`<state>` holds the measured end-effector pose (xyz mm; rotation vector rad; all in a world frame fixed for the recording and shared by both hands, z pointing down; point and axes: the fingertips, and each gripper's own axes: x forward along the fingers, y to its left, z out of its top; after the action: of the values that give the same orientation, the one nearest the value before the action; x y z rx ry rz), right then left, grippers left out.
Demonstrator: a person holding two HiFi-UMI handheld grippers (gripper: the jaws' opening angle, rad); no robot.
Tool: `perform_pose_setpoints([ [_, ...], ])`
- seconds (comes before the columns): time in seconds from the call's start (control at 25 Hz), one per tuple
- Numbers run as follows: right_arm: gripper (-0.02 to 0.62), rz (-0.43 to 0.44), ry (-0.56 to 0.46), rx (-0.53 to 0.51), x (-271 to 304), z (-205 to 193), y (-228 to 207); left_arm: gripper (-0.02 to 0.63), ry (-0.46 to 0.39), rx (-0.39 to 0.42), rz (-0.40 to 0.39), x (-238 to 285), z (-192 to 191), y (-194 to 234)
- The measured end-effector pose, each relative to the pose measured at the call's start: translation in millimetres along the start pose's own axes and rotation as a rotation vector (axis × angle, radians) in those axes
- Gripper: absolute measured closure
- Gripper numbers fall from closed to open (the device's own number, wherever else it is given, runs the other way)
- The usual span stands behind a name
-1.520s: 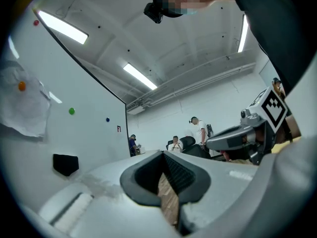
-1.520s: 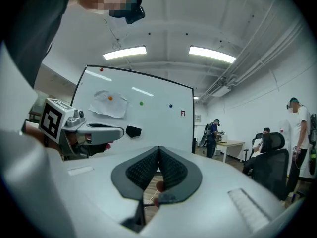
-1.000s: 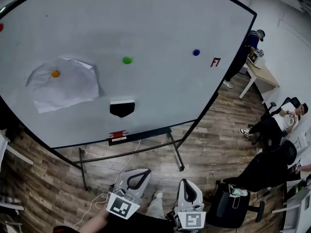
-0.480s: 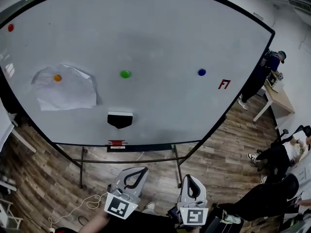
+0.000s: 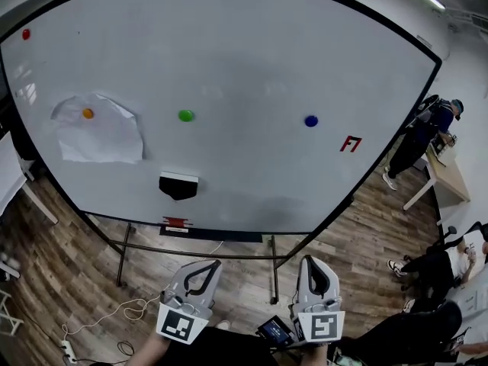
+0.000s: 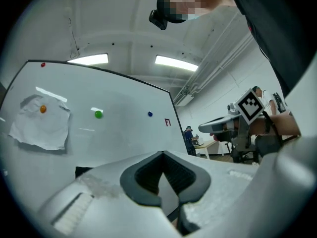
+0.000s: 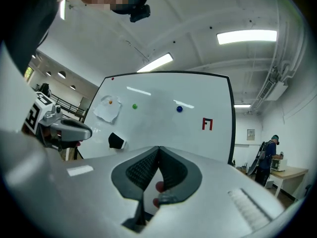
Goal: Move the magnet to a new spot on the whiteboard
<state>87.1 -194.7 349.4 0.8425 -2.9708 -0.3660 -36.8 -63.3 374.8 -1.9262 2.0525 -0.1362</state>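
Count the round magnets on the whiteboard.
4: red round magnet top left; orange round magnet on the crumpled white paper; green round magnet mid-board; blue round magnet right of it. None looks hidden.

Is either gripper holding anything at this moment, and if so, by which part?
Nothing is held. The left gripper and the right gripper both have their jaws together with nothing between them, away from the whiteboard.

We see a crumpled paper sheet (image 5: 103, 136); a black eraser (image 5: 178, 185) lower right of it; a person (image 5: 418, 139) stands beside a desk (image 5: 450, 180).
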Motion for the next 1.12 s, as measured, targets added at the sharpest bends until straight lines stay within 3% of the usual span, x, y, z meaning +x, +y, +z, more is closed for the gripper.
perform_pose_setpoints([
  [0.32, 0.592, 0.004, -0.114, -0.085, 30, 56, -33, 0.607, -0.023, 0.036, 0.001, 29, 11, 9],
  [0.6, 0.592, 0.010, -0.134, -0.165, 63, 71, -44, 0.607, -0.070, 0.025, -0.026, 63, 7, 19],
  [0.96, 0.592, -0.001, -0.171, -0.215, 122, 94, -49, 0.607, -0.060, -0.040, -0.053, 105, -10, 49],
  [1.12, 0.592, -0.017, -0.179, -0.237, 145, 102, -53, 0.607, -0.106, 0.009, -0.097, 126, -9, 58],
])
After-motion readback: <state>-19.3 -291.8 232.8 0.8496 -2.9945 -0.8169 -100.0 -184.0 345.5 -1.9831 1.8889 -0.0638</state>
